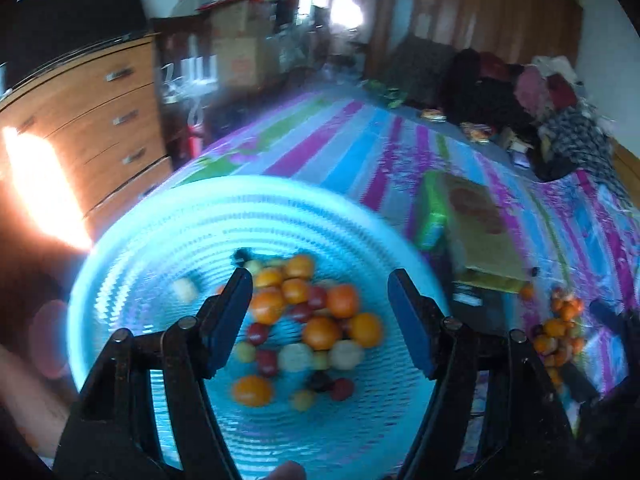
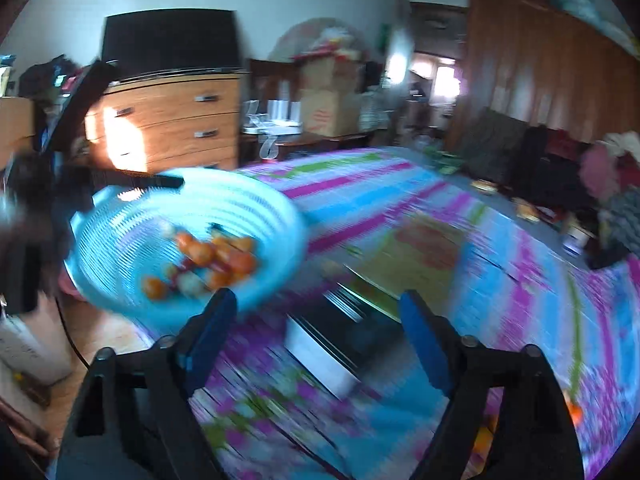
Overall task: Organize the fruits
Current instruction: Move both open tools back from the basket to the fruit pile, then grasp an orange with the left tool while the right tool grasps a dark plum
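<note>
A round light-blue slotted basket [image 1: 200, 208] fills the lower left wrist view. In it lies a heap of small fruits [image 1: 320, 332]: orange, dark red and pale yellow ones. My left gripper [image 1: 320, 280] hangs open above that heap, and nothing sits between its blue pads. More orange fruits [image 1: 560, 328] lie loose on the striped bedspread to the right. In the blurred right wrist view the basket [image 2: 260, 196] with its fruits [image 2: 216, 256] is at the left. My right gripper [image 2: 318, 300] is open and empty over the bedspread.
A flat green and yellow box [image 1: 472, 216] lies on the bed beside the basket. A black and white box [image 2: 332, 348] is just past my right gripper. A wooden dresser [image 1: 100, 112] stands at the left. Clothes [image 1: 560, 120] are piled at the bed's far end.
</note>
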Available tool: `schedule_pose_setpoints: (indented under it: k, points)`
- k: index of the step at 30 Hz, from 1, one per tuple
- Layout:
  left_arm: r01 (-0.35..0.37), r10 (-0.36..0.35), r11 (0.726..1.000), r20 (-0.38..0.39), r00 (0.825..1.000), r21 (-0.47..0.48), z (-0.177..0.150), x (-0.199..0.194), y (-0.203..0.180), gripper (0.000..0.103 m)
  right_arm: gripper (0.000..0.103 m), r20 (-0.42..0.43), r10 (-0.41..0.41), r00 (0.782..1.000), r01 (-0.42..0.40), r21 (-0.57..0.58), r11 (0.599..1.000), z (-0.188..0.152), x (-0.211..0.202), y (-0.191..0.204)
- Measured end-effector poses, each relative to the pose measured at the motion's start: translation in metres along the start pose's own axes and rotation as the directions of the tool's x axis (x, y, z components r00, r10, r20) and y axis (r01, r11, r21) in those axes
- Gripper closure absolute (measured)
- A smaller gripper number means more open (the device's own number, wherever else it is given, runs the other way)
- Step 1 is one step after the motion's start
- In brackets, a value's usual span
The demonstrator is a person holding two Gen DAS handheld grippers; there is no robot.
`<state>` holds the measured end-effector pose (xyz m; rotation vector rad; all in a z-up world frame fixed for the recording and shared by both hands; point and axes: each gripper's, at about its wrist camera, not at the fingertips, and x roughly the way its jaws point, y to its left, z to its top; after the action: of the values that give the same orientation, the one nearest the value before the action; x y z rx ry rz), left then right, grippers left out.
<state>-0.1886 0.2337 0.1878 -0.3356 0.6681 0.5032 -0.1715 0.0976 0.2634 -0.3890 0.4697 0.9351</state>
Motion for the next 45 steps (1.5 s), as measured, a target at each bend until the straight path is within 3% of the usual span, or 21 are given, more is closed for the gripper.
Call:
schedule_pose_setpoints:
  k: [3,6,8,12,16,18,20,22,26,27,30,36,45]
  points:
    - [0.099,-0.099,0.992,-0.003,0.995,0.082,0.0,-0.001,-0.05,0.032,0.017,-0.068,-0.065,0.996,0.068,0.049,0.996,-0.038,-0.014,-0.031]
    - [0.207,-0.204,0.965,-0.039,0.978,0.162,-0.006,-0.002,-0.104,0.032,0.017,-0.143,-0.103,0.984,0.121,0.122,0.985,-0.078,-0.029,-0.061]
    - [0.284,-0.272,0.936,-0.087,0.958,0.208,-0.014,0.003,-0.141,0.032,0.017,-0.183,-0.122,0.976,0.15,0.152,0.977,-0.103,-0.039,-0.076]
    - [0.387,-0.343,0.883,-0.199,0.918,0.266,-0.037,0.019,-0.199,0.032,0.017,-0.262,-0.118,0.958,0.181,0.231,0.956,-0.151,-0.054,-0.103]
    - [0.456,-0.366,0.845,-0.319,0.874,0.279,-0.063,0.054,-0.243,0.033,0.017,-0.316,-0.086,0.945,0.198,0.345,0.918,-0.185,-0.062,-0.129]
    - [0.47,-0.36,0.833,-0.357,0.862,0.293,-0.081,0.068,-0.255,0.034,0.017,-0.324,-0.078,0.943,0.208,0.392,0.896,-0.199,-0.066,-0.142]
    - [0.49,-0.352,0.813,-0.404,0.844,0.314,-0.097,0.089,-0.27,0.041,0.017,-0.326,-0.079,0.942,0.22,0.425,0.878,-0.209,-0.07,-0.155]
    - [0.519,-0.354,0.791,-0.449,0.821,0.324,-0.11,0.107,-0.281,0.058,0.017,-0.33,-0.082,0.94,0.23,0.439,0.868,-0.213,-0.072,-0.165]
    - [0.599,-0.386,0.724,-0.52,0.762,0.34,-0.129,0.131,-0.3,0.062,0.017,-0.344,-0.088,0.935,0.251,0.463,0.85,-0.225,-0.077,-0.181]
    - [0.611,-0.384,0.708,-0.533,0.754,0.355,-0.133,0.136,-0.303,0.062,0.017,-0.349,-0.091,0.933,0.258,0.469,0.845,-0.228,-0.078,-0.185]
    - [0.63,-0.379,0.675,-0.551,0.743,0.384,-0.141,0.146,-0.311,0.062,0.017,-0.358,-0.094,0.929,0.272,0.488,0.829,-0.236,-0.08,-0.196]
    - [0.624,-0.395,0.698,-0.538,0.744,0.351,-0.143,0.165,-0.316,0.062,0.017,-0.366,-0.08,0.927,0.276,0.524,0.806,-0.244,-0.077,-0.211]
    - [0.61,-0.4,0.68,-0.492,0.773,0.407,-0.147,0.168,-0.321,0.06,0.017,-0.348,-0.075,0.935,0.261,0.526,0.81,-0.239,-0.076,-0.222]
